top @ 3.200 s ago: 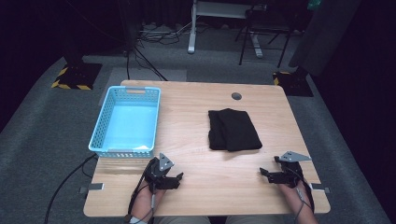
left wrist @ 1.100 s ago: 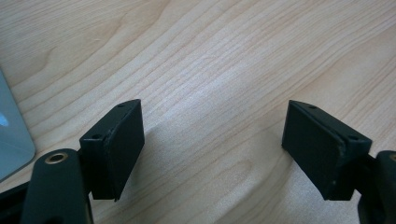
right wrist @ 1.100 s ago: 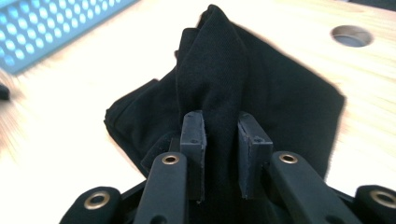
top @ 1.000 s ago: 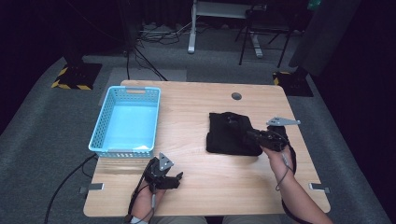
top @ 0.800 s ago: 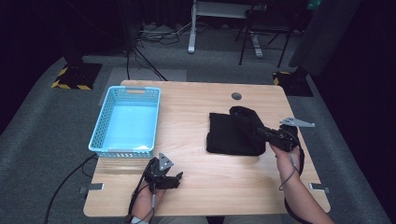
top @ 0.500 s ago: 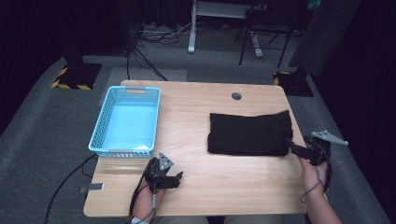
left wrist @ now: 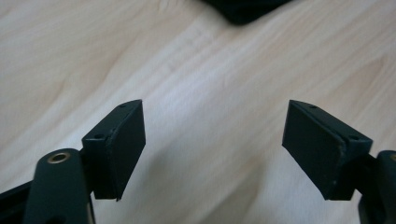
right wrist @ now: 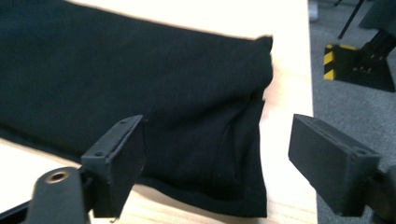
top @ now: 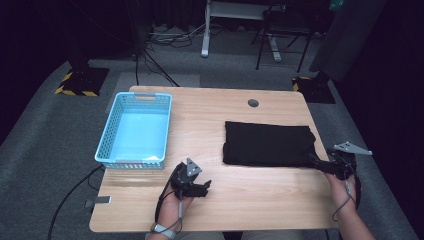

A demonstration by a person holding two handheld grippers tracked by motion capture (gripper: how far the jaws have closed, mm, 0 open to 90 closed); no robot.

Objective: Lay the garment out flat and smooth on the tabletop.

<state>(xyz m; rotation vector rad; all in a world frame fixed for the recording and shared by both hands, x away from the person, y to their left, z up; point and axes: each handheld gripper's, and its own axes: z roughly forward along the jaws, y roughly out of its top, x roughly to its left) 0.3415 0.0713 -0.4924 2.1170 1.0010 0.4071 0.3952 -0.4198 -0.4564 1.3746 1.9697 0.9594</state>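
Observation:
A black cloth (top: 267, 144) lies spread flat as a wide rectangle on the right half of the wooden table (top: 260, 200). My right gripper (top: 315, 162) sits at the table's right edge, level with the cloth's near right corner. Its jaws have just opened off the cloth and eased in a little; they stand open. In the right gripper view the cloth's (right wrist: 140, 79) hem lies on the table beyond the right gripper (right wrist: 217, 154), and the pads do not press it. My left gripper (top: 206, 186) rests open near the front middle. In the left gripper view, bare wood shows between the jaws of the left gripper (left wrist: 212, 144).
A light blue plastic basket (top: 106, 145) stands at the table's left. A round cable hole (top: 253, 103) sits near the far edge. A cloth corner (left wrist: 243, 7) shows ahead of the left jaws. Dark floor with cables and stands surrounds the table.
My right gripper dragged the cloth's upper fold to the right, opening it to double width, then let go at the table's edge. The left gripper shifted slightly right and forward.

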